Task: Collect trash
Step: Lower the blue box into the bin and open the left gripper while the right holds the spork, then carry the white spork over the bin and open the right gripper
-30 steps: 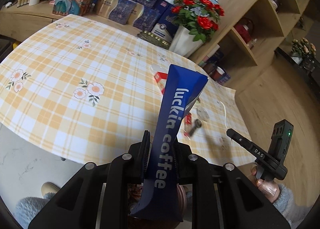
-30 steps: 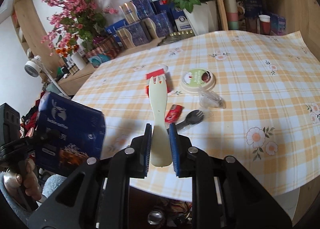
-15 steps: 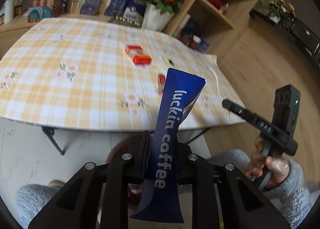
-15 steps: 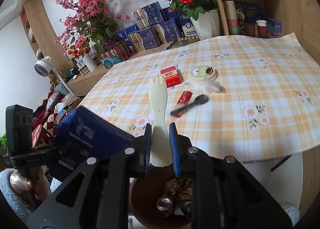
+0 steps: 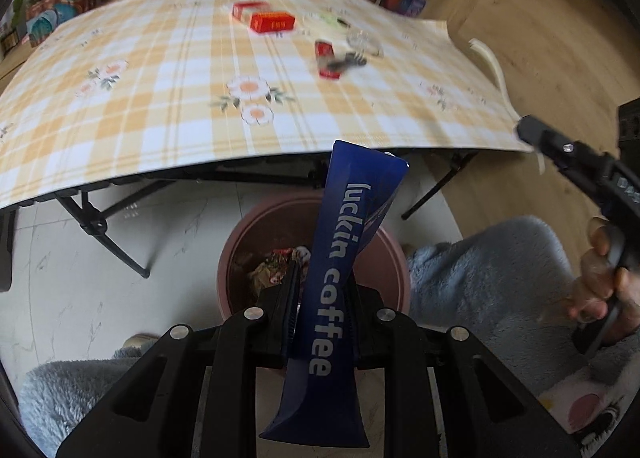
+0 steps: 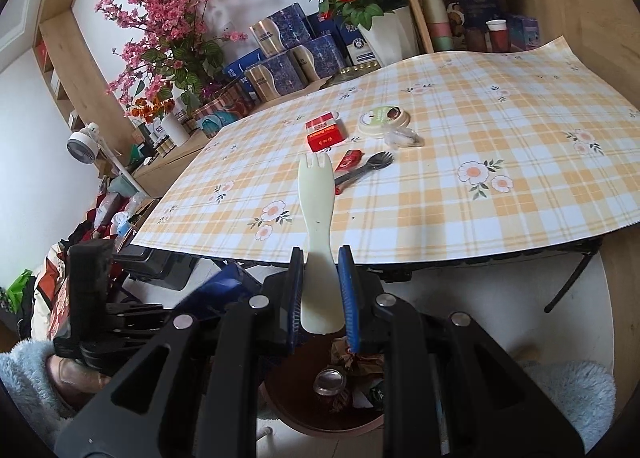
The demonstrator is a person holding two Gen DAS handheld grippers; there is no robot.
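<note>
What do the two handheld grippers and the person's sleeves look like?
Both are matte black plastic with silver screws. The right gripper has blue ribbed pads; the left gripper has dark ribbed pads. The sleeves are fluffy grey-blue fleece.

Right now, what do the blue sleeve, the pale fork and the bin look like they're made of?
Blue sleeve: probably coated card or paper; flat, creased, printed, slight sheen.
Pale fork: likely moulded plastic; cream, smooth, matte, one piece.
Bin: likely plastic; dull pink-brown, smooth round rim, though the blur leaves it open.
</note>
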